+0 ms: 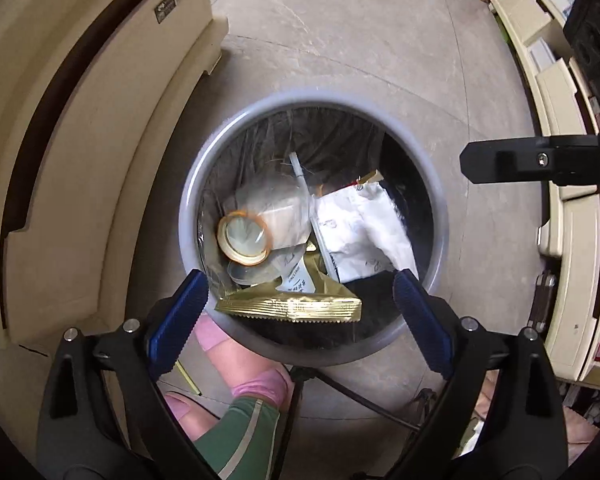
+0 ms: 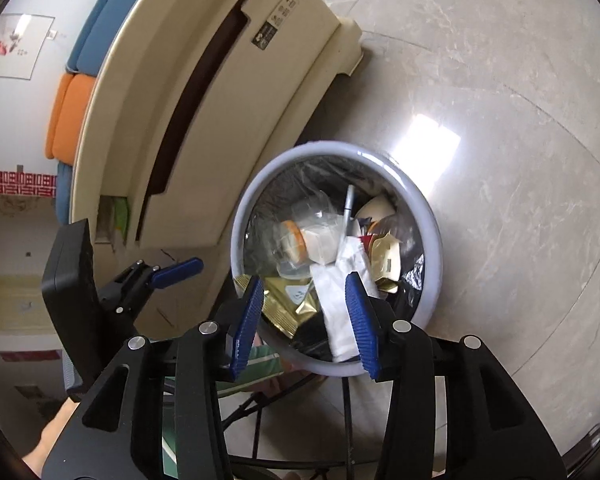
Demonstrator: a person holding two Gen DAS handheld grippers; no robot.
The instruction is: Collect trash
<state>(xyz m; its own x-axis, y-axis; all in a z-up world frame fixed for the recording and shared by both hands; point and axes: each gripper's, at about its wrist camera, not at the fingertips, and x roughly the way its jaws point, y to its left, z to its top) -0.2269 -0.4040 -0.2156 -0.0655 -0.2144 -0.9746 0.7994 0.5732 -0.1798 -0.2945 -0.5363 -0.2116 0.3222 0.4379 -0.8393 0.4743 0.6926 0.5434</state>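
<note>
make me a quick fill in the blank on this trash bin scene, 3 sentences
The gold wrapper lies at the near edge of the ____ bin.
The left gripper has its jaws ____ above the bin.
The jar in the bin has an ____ rim.

Missing words: grey; open; orange
</note>
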